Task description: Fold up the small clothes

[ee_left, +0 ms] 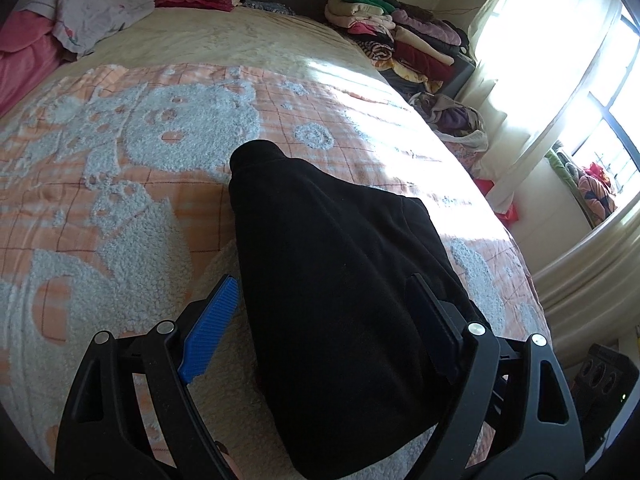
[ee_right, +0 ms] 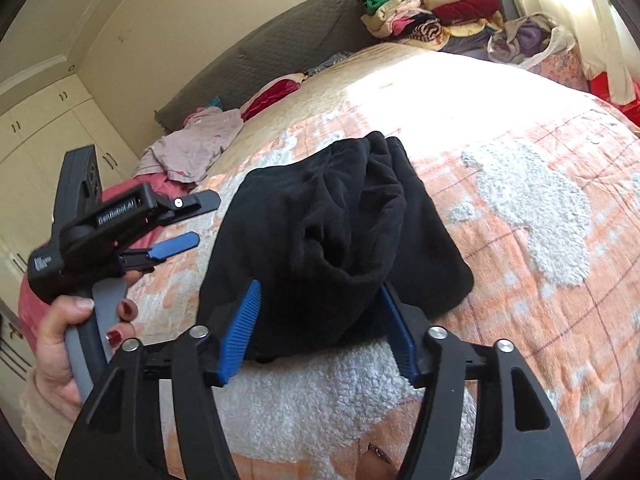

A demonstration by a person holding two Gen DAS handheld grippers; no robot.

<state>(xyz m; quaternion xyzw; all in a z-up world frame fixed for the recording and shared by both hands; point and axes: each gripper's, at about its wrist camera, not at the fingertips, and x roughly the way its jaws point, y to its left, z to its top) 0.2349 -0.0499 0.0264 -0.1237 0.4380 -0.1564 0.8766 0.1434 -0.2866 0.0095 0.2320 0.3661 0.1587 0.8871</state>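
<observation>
Bed [ee_left: 120,208] carried black garment [ee_left: 340,300] near its right edge, left side free; left gripper [ee_right: 196,220] and right gripper [ee_right: 320,332] both gaped wide, nothing gripped.

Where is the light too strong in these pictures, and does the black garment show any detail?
Left wrist view: the window is blown out, glare whitens the blanket, and the black garment is nearly featureless. Right wrist view: sunlight washes out the far blanket, but folds show in the garment. Both views bend straight lines at the edges.
</observation>
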